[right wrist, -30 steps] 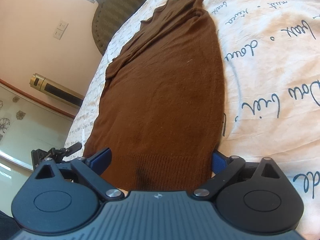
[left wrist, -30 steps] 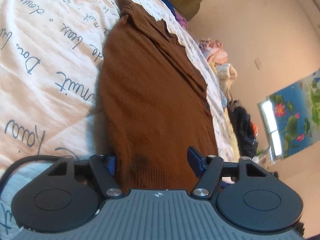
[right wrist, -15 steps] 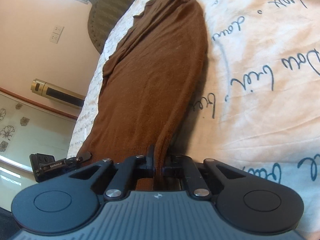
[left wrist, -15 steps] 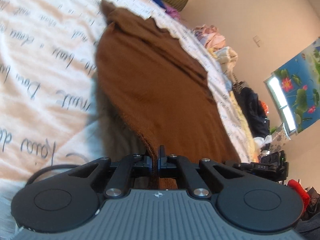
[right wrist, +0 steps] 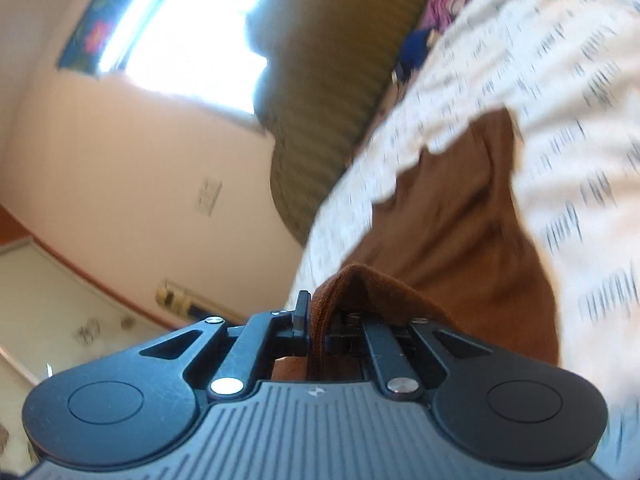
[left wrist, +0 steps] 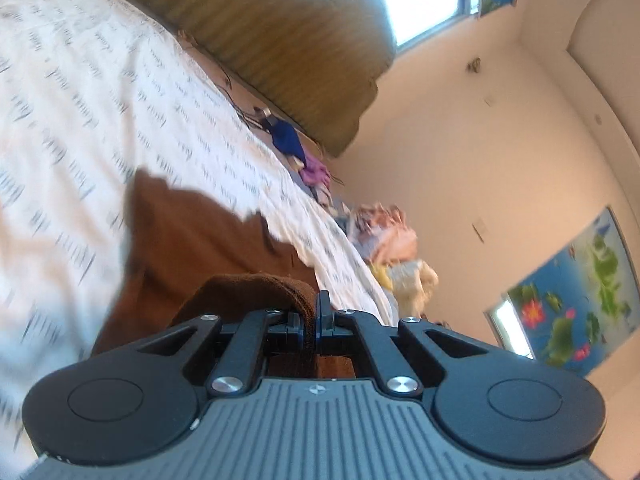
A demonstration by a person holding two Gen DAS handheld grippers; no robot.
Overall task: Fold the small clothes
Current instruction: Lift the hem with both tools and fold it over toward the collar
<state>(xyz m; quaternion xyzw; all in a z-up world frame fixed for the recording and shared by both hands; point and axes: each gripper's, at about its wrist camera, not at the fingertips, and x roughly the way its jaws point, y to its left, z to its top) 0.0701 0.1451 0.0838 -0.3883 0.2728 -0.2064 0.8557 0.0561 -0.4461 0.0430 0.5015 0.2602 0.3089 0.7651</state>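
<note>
left wrist view: the left claw (left wrist: 310,320) sits at 6 o'clock, its jaws pressed together on a raised fold of the brown sweater (left wrist: 192,240). the rest of the sweater lies on the white sheet (left wrist: 80,120) printed with dark script, running from the claw toward 10 o'clock. an olive headboard (left wrist: 288,52) is at 12 o'clock, a pile of clothes (left wrist: 384,236) near 3 o'clock, and a flower poster (left wrist: 580,292) at 4 o'clock. the picture is blurred.

right wrist view: the right claw (right wrist: 316,328) at 6 o'clock is clamped on another fold of the sweater (right wrist: 460,232), which stretches over the sheet (right wrist: 560,80) toward 1 o'clock. the headboard (right wrist: 328,80) is at 12 o'clock, a bright window (right wrist: 192,28) at 11 o'clock.
</note>
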